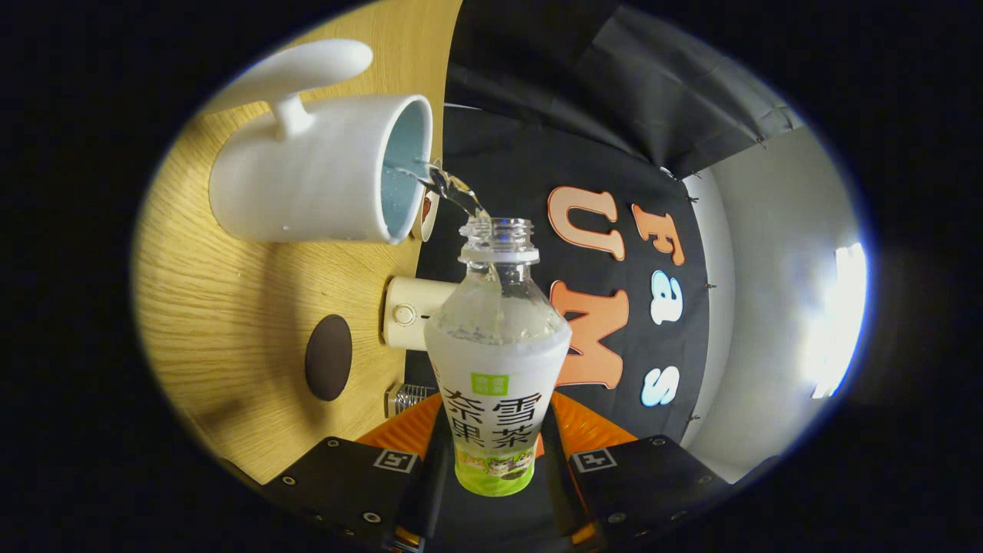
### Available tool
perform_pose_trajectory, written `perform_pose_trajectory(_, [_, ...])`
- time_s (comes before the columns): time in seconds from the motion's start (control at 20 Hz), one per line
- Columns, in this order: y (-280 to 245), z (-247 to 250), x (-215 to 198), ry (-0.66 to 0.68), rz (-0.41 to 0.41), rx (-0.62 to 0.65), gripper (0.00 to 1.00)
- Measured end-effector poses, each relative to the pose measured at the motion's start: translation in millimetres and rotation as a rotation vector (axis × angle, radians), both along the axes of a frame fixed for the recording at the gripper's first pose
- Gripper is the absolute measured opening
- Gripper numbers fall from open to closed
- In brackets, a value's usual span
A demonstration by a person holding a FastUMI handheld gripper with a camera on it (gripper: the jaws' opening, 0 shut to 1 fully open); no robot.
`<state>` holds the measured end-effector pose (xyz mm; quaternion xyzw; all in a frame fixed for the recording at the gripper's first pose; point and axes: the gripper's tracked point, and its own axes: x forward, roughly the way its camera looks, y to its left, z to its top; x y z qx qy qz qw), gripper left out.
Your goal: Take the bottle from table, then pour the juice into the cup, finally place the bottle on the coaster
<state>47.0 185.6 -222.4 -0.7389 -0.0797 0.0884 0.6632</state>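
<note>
Jaws clamped on the uncapped bottle, tipped and pouring clear liquid into the cup on the table.

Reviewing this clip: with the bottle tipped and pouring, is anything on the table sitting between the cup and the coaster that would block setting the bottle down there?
Nothing visible does. The hand-held gripper is shut on the bottle, pouring into the white cup. Bare table lies between the cup and the dark coaster; a cream device sits beside it.

Tongs clamped on uncapped bottle, tilted; clear liquid streams from its mouth into white cup on tabletop.
</note>
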Motion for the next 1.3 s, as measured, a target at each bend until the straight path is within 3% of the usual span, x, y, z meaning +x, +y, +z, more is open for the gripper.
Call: perform_pose_trajectory(1.3, [10,12,4,-0.065,0.08,-0.148,0.58])
